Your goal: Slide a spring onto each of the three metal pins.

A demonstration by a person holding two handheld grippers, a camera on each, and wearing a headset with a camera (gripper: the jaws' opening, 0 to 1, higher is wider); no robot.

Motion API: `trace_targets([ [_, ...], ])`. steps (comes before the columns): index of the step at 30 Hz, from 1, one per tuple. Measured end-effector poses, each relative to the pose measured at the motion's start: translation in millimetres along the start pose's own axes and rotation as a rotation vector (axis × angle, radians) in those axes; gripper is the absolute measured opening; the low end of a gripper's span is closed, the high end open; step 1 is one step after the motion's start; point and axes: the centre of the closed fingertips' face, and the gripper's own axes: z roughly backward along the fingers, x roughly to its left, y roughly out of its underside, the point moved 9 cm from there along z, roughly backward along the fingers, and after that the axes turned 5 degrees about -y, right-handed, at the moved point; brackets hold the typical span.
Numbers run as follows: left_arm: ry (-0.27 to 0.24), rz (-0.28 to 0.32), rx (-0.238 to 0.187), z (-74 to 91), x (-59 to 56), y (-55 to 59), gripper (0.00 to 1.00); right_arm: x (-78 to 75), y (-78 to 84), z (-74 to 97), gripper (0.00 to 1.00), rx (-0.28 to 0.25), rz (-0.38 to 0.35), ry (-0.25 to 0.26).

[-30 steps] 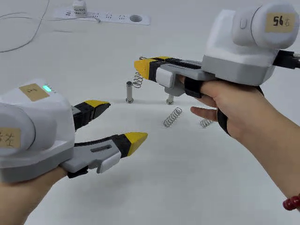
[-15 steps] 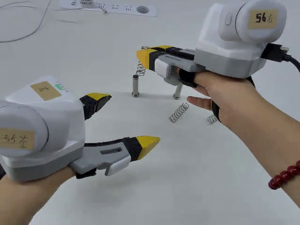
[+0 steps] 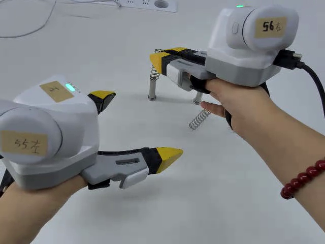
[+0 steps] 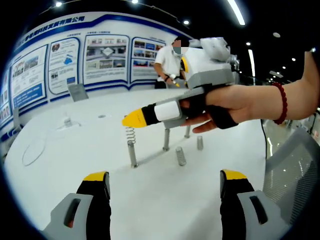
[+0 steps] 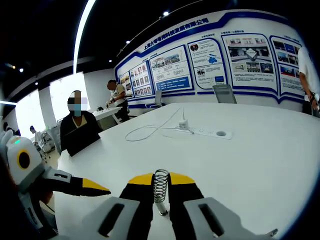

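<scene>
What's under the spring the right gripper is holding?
An upright metal pin stands directly beneath the spring held by the right gripper. Whether the pin's tip has entered the coil is hidden by the coils.

The head view looks forward and down from above and behind the left gripper and right gripper onto the table. The left gripper view sits low over the table, facing the right gripper's side from near. The right gripper view looks level and very close at the spring on a pin, which all three views share.
</scene>
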Motion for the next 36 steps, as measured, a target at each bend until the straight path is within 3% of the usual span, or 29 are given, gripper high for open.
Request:
trace_targets([
  [8, 0.0, 0.006, 0.008, 0.3, -1.9, 2.3, 0.93, 3.6, 1.7, -1.1, 0.11, -0.004, 0.009, -0.003],
  [14, -0.002, 0.006, 0.005, 0.5, -0.9, 2.5, 0.94, 7.3, 7.3, -2.5, 0.11, 0.026, 0.083, 0.0],
  [29, -0.004, 0.002, 0.012, -0.4, 0.2, 3.3, 0.93, 12.9, 11.2, -5.1, 0.11, 0.035, 0.158, 0.018],
  [36, -0.003, -0.003, 0.015, -0.4, 0.0, 3.6, 0.92, 14.7, 16.5, -7.1, 0.11, 0.059, 0.143, 0.026],
])
